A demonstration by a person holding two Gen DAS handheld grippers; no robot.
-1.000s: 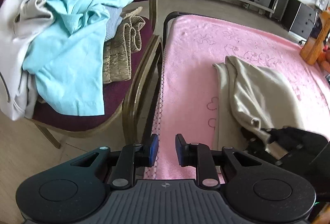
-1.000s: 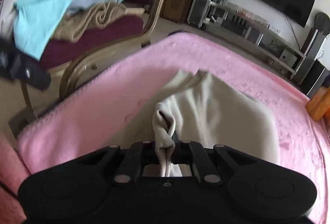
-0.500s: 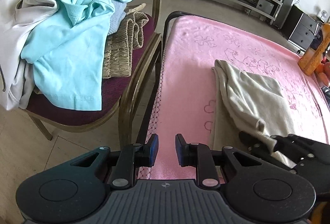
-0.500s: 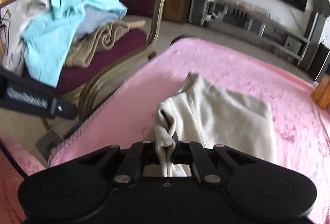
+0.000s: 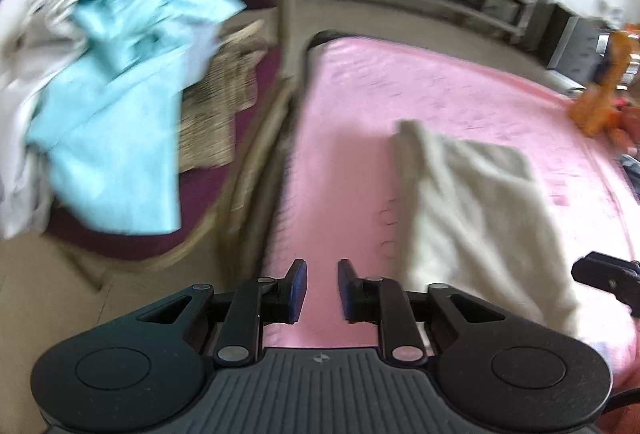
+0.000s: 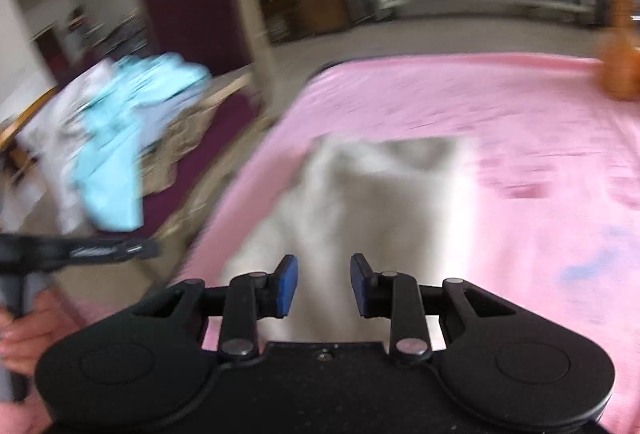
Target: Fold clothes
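The cream garment [image 6: 380, 194], folded and blurred, lies beyond the opening, empty right gripper [image 6: 324, 284], right of the closing, empty left gripper [image 5: 322, 288].

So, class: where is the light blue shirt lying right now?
In the left wrist view, the light blue shirt lies at the left, on the clothes heaped on the maroon chair beside the pink blanket.

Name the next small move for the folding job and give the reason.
Probably take the left tongs to the chair pile and grab the turquoise shirt. The beige garment lies folded on the pink blanket; the right tongs are opening with nothing between them.
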